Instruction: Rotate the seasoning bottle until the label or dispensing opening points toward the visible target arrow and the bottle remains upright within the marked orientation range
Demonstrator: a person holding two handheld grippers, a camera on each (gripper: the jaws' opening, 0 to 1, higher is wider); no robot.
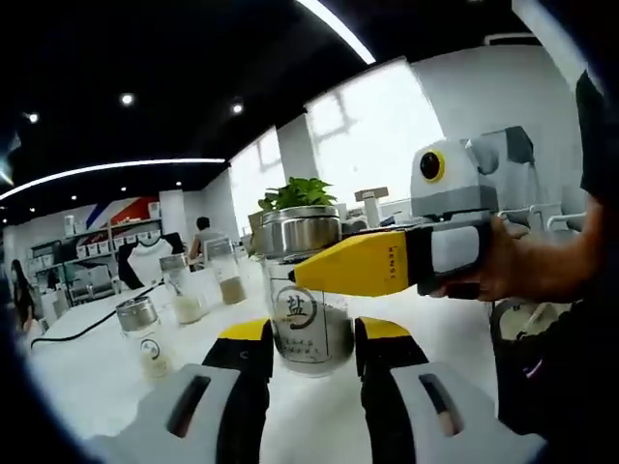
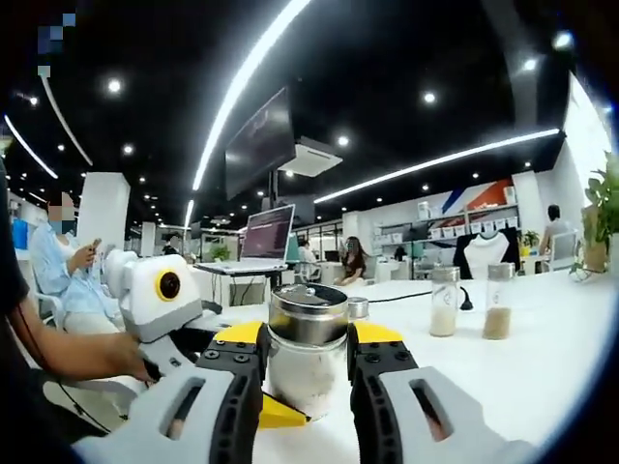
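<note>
Here, seasoning bottle (image 2: pixel 308 360) between right tongs (image 2: pixel 306 365).

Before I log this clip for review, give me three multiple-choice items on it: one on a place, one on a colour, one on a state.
1. Where does the seasoning bottle stand in the right gripper view?
A. between that gripper's jaws
B. on a shelf
C. on the floor

2. What colour are the jaw tips of the left gripper?
A. red
B. yellow
C. green

3. How does the bottle stand?
A. on its side
B. upside down
C. upright, lid on

Answers:
1. A: the right gripper has a jaw close on each side of the bottle.
2. B: yellow caps top both black jaws.
3. C: its metal lid sits on top, and it stands on the white table.
</note>
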